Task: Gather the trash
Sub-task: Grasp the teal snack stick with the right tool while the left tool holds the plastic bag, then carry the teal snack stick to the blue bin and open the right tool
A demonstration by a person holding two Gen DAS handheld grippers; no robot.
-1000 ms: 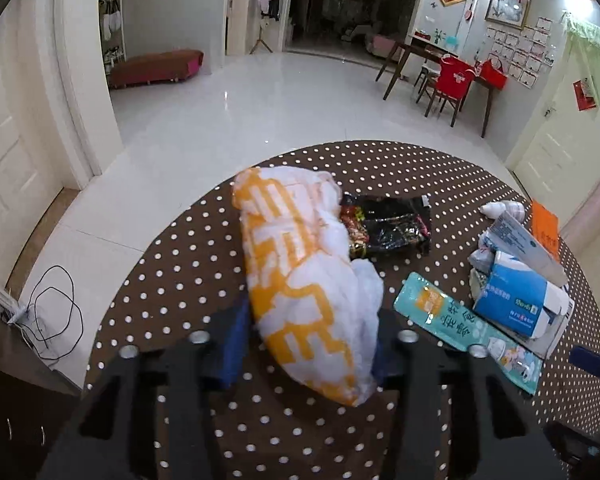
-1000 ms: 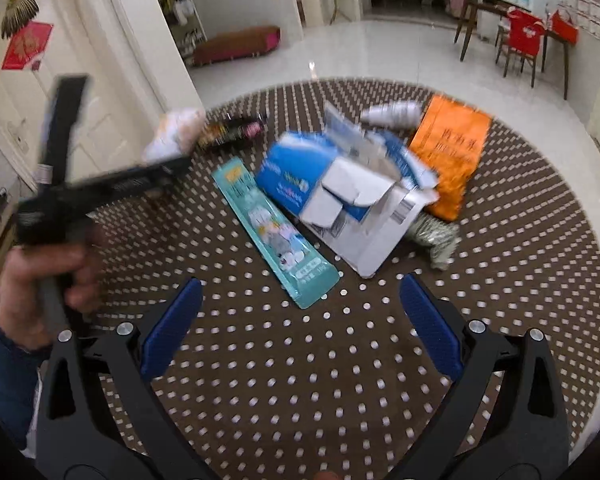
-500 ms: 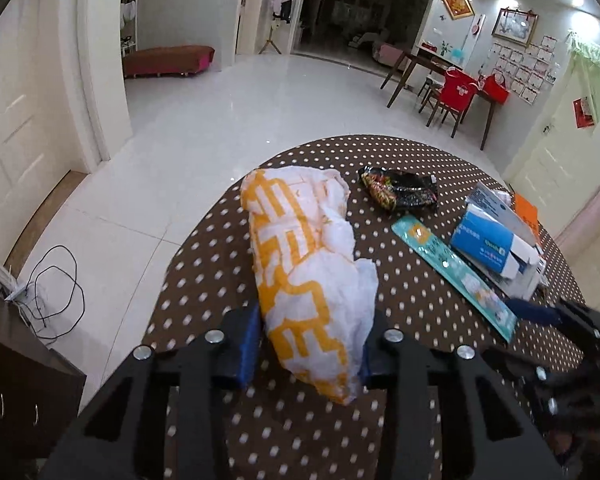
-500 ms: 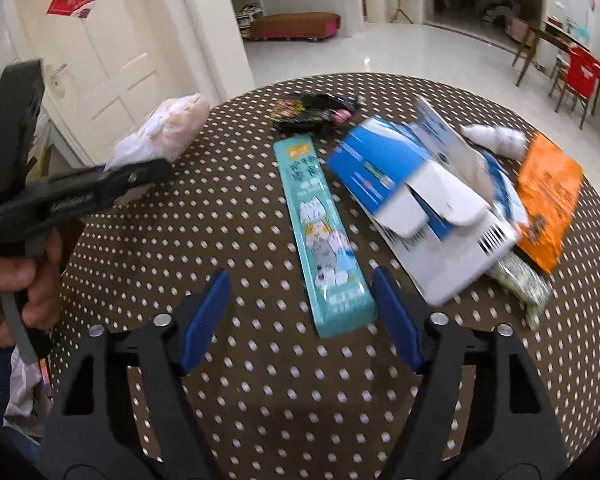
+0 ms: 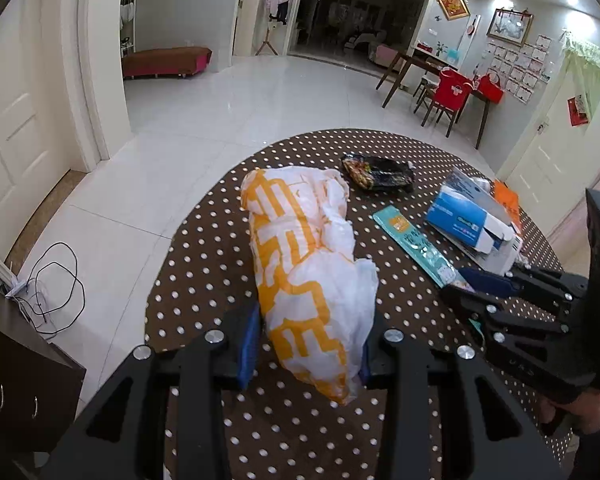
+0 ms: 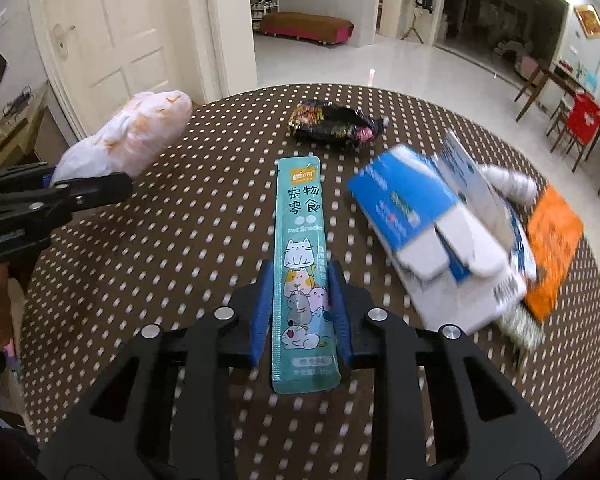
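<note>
Both jaws are now gripping: right gripper [image 6: 300, 304] has closed onto the pet-snack sachet [image 6: 302, 256], left gripper [image 5: 306, 344] still pinching the plastic bag [image 5: 312, 264] above the polka-dot table [image 6: 204, 216] on white tile.

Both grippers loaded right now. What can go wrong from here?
1. The right gripper pinches the teal snack sachet by its thin edges near one end; the long free end may buckle or slip out.
2. The left gripper grips only the near end of the orange-and-white bag; soft plastic could slide free when lifted.
</note>
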